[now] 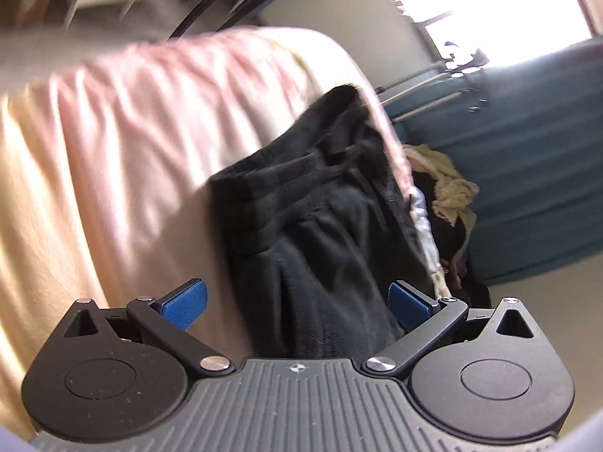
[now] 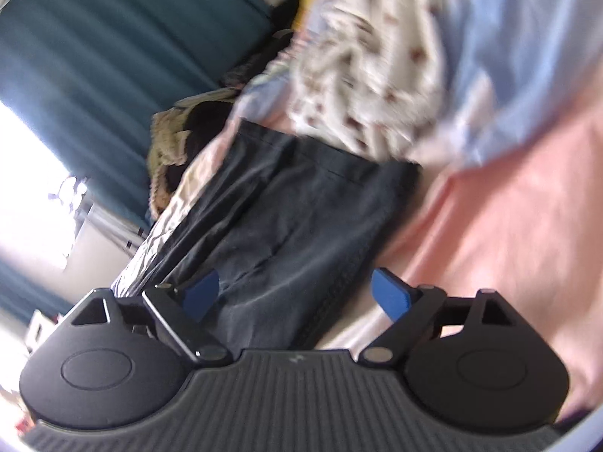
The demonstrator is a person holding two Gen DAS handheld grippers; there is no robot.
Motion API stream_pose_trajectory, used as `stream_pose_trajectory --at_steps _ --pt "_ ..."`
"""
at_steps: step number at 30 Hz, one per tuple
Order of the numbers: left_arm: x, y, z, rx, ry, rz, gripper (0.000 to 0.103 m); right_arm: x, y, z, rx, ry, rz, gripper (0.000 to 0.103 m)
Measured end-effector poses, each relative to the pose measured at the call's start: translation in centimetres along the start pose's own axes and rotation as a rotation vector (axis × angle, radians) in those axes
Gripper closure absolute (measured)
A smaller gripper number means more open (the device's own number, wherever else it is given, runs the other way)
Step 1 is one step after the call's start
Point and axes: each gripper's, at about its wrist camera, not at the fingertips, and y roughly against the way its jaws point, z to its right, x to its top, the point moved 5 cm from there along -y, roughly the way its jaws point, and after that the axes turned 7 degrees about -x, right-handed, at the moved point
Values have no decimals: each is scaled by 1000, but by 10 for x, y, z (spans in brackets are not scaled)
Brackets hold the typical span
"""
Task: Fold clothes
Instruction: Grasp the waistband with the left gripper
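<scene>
A black garment (image 1: 309, 233) with a ribbed waistband and a drawstring lies on the pink bedsheet (image 1: 132, 143). My left gripper (image 1: 297, 303) hovers close over its near end, jaws wide apart; its blue pads (image 1: 184, 303) grip nothing. In the right wrist view the same dark garment (image 2: 286, 218) stretches away from me, its hemmed far edge toward the clothes pile. The right gripper (image 2: 296, 293) is open above the near end, one blue pad (image 2: 201, 293) over the cloth and the other over the pink sheet (image 2: 508, 226). Both views are motion-blurred.
A heap of other clothes lies beyond the garment: a white patterned cloth (image 2: 361, 75), a light blue cloth (image 2: 508, 56) and a yellowish knit piece (image 1: 448, 184). Teal curtains (image 1: 535, 173) and a bright window (image 1: 490, 3) stand past the bed's edge.
</scene>
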Motion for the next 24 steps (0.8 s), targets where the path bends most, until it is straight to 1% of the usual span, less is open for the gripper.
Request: stream_pose_trajectory --at_steps 3,4,6,7,9,12,13,15,16,17,19,20,22,23,24 --pt "-4 -13 2 -19 -1 -38 1 3 -9 12 -30 -61 -8 14" --pt "-6 -17 3 -26 -4 -50 1 3 -11 15 -27 -78 -7 14" --pt "-4 -29 0 -66 -3 -79 1 4 -14 19 -30 -98 -5 14" --pt "-4 -32 -1 -64 -3 -86 1 4 -16 21 -34 -107 -4 14" --pt "-2 -39 -5 -45 13 -85 2 5 -20 27 -36 -124 -2 14" --pt "4 -39 -7 -77 46 -62 6 7 -28 32 -16 -144 17 14" --pt "5 -40 -7 -81 46 -63 8 9 -30 33 -10 -147 26 14" --pt "6 -43 -6 -66 37 -69 17 12 -36 30 12 -137 43 14" --pt "6 -44 -6 -55 33 -79 25 14 -39 28 16 -130 49 14" --pt "6 -45 -6 -45 29 -91 29 16 -42 26 15 -129 51 15" --pt "7 -52 -4 -54 13 -118 29 20 -51 22 10 -124 48 19" --pt "7 -56 -1 -60 3 -131 29 22 -56 20 -3 -115 47 19" --pt "8 -63 1 -48 -9 -140 29 24 -64 17 -41 -97 33 20" --pt "9 -65 2 -37 -11 -140 34 25 -69 16 -57 -86 28 23" --pt "9 -66 1 -11 -9 -133 40 26 -74 16 -76 -70 26 26"
